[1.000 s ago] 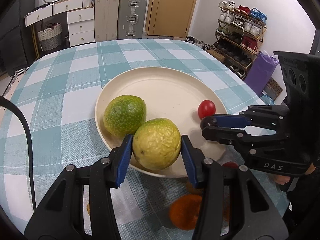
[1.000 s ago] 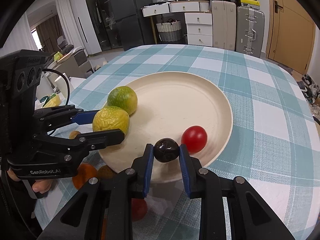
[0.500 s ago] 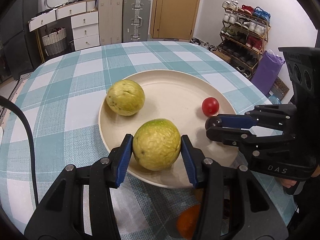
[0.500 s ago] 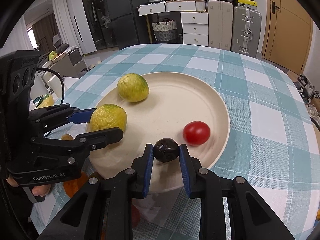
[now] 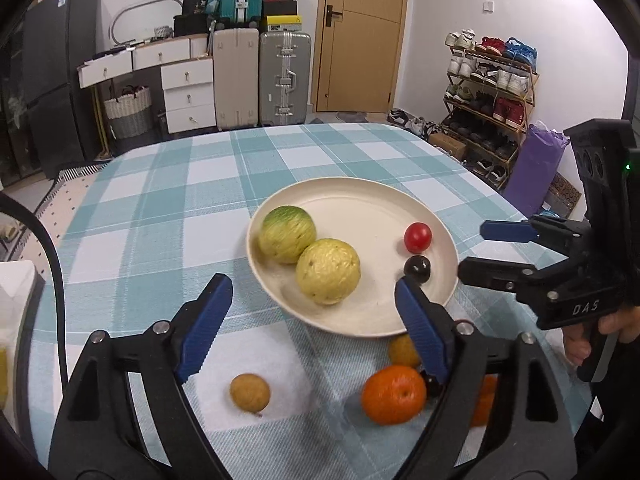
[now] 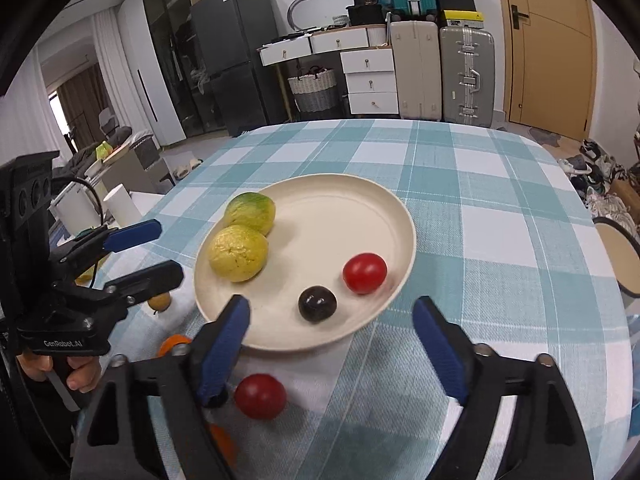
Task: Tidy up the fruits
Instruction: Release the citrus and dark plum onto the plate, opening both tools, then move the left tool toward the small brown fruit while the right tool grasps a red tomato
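A cream plate (image 5: 372,200) (image 6: 332,188) on the checked tablecloth holds two yellow-green fruits (image 5: 328,271) (image 5: 286,229) side by side, a red cherry tomato (image 5: 417,237) (image 6: 365,273) and a small black fruit (image 5: 417,268) (image 6: 317,303). My left gripper (image 5: 312,328) (image 6: 140,252) is open and empty, above the table in front of the plate. My right gripper (image 6: 336,340) (image 5: 492,250) is open and empty, just short of the plate's near rim. Loose in front of the plate lie a tan fruit (image 5: 249,392), an orange (image 5: 393,394), another tan fruit (image 5: 402,350) and a red tomato (image 6: 260,396).
The round table's edge curves away at right and far side. A white object (image 5: 16,304) sits at the left table edge. A cable (image 5: 56,264) runs along the left. Suitcases, drawers and a shoe rack stand beyond the table.
Both grippers opened and pulled back. The left one released its yellow-green fruit onto the plate beside the other; the right one released the black fruit next to the tomato.
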Demonstrator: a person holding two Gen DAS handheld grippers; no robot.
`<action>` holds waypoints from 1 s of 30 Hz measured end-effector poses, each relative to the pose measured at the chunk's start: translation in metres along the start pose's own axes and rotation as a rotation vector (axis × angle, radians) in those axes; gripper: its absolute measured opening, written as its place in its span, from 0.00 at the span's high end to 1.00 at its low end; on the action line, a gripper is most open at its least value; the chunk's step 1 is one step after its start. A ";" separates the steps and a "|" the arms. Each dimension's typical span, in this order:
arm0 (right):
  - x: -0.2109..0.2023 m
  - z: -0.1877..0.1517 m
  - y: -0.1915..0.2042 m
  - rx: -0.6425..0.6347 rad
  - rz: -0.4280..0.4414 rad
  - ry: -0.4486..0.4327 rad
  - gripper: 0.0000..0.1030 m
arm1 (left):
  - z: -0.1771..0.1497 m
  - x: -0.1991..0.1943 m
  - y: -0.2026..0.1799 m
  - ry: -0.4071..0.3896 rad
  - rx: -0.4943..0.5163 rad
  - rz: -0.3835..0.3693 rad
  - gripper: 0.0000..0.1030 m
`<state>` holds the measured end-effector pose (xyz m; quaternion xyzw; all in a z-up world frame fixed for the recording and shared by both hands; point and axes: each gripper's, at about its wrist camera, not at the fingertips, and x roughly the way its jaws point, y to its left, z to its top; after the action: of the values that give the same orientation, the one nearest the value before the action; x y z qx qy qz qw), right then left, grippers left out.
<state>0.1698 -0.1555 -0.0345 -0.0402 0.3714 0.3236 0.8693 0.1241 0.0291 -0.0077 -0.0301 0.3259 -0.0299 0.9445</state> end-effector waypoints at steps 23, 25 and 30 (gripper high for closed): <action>-0.018 -0.033 0.010 -0.017 -0.018 0.048 0.00 | -0.038 -0.048 0.008 -0.009 -0.064 0.031 0.01; -0.015 -0.034 0.013 -0.018 -0.005 0.057 0.00 | -0.038 -0.047 0.009 -0.006 -0.065 0.036 0.01; -0.008 -0.038 0.018 -0.035 -0.005 0.085 0.00 | -0.040 -0.043 0.013 0.006 -0.079 0.047 0.01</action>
<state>0.1318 -0.1573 -0.0534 -0.0700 0.4025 0.3259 0.8526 0.0657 0.0443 -0.0138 -0.0598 0.3302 0.0053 0.9420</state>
